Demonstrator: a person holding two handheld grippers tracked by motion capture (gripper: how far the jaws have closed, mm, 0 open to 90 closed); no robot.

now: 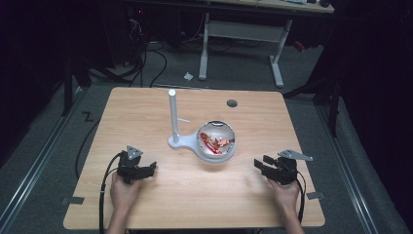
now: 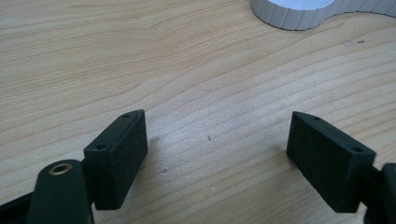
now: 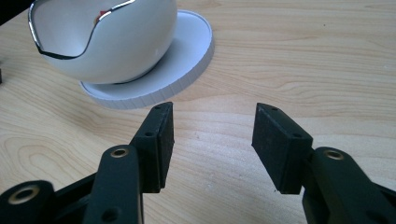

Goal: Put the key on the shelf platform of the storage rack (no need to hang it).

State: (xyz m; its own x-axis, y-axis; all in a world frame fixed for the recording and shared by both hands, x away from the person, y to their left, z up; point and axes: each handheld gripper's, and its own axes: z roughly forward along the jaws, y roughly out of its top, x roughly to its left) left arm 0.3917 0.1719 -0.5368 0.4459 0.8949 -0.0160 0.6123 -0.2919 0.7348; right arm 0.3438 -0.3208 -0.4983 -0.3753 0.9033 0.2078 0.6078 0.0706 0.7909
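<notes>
bowl: white round bowl (image 1: 216, 140) with a shiny metal rim, sits on the round end of a white stand base (image 1: 181, 142), about mid-surface, slightly right of centre
bowl look: glossy white outside, rim wavy/uneven in the right gripper view (image 3: 107, 37); no long axis, opening faces up
bowl contents: red and pale bits (image 1: 213, 141) inside, too small to identify
hidden: contents blocked by the bowl wall in the right gripper view; bowl top cut off by the frame edge there
stand: base is a flat white disc with ribbed edge (image 3: 187, 60), bowl resting on it; upright white post (image 1: 173, 113) rises from the base's left end, a thin side peg points right
stand in left gripper view: just a ribbed white edge (image 2: 299, 14) at the top, rest cut off
left claw: (image 1: 146, 170) released, jaws wide apart, nothing between them, low over bare wood (image 2: 215, 140); left-front of the bowl, well apart from it
right claw: (image 1: 259, 165) released, jaws apart, empty (image 3: 212, 135); right-front of the bowl, near the base but not touching
hands: left hand (image 1: 124, 191) and right hand (image 1: 285, 192) come in from the bottom edge, forearms cut off
surface: light wood surface (image 1: 146, 112), dark round hole (image 1: 232, 103) near the far edge
background: dark room, white desk frame (image 1: 241, 34) and floor cables behind, hard to make out
</notes>
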